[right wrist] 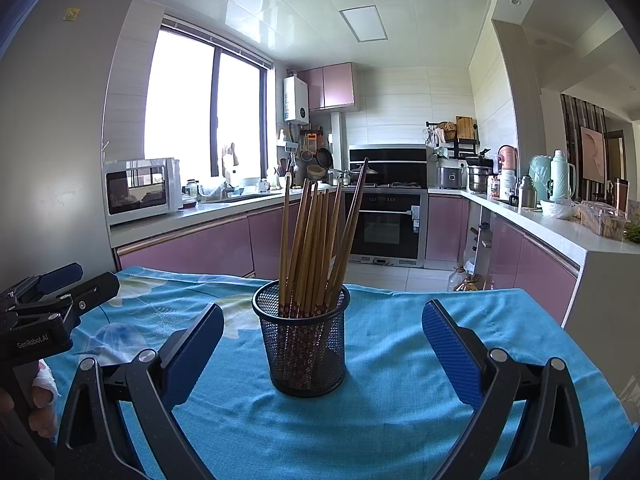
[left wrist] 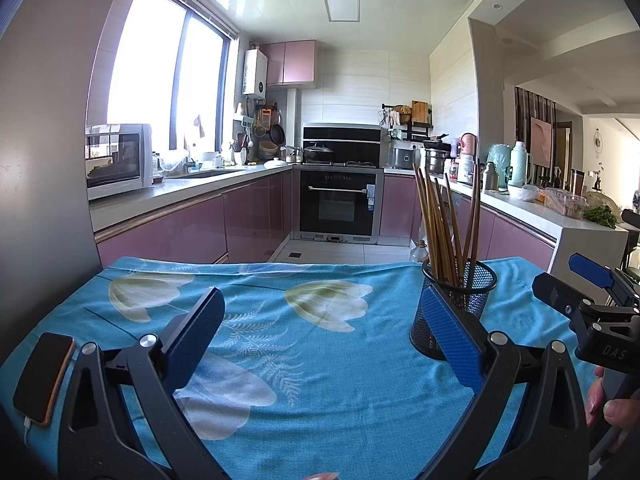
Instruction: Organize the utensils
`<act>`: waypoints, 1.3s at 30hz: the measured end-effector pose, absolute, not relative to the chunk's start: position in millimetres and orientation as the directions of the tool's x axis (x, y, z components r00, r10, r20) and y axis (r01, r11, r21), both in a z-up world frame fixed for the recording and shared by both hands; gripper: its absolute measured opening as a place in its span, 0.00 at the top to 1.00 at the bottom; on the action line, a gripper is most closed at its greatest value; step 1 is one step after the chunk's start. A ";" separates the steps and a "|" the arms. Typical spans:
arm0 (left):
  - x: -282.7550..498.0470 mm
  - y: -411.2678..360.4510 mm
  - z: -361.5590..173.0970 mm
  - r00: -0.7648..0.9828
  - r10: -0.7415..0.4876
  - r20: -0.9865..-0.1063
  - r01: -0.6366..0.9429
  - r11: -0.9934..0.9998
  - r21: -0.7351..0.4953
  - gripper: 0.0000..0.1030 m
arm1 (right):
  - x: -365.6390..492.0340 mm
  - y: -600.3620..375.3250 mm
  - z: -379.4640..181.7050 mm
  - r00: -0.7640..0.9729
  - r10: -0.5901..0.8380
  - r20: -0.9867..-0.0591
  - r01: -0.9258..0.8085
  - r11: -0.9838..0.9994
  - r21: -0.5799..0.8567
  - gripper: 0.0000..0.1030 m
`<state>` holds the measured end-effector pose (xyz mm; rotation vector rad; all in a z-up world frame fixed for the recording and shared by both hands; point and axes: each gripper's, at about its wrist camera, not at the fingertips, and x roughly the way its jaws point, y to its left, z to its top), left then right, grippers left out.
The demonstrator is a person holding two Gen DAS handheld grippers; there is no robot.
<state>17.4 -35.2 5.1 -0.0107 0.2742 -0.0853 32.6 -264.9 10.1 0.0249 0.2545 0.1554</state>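
Though both tools (right wrist: 322,354) agape, chopsticks (right wrist: 316,236) binned.

Home kitchen — oven (right wrist: 386,229), microwave (right wrist: 140,192)

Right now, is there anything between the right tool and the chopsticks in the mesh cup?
Nothing visible does. The right tool is open, and only bare blue cloth lies between it and the mesh cup holding the chopsticks.

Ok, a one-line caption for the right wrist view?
Open right gripper facing a mesh cup of upright chopsticks on a blue floral tablecloth, kitchen behind.
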 end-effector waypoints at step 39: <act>15.4 -38.6 3.1 0.960 -0.089 -0.266 0.087 0.996 -0.022 0.06 | 34.3 -265.1 10.8 0.956 0.154 -0.248 -0.145 0.988 0.051 0.07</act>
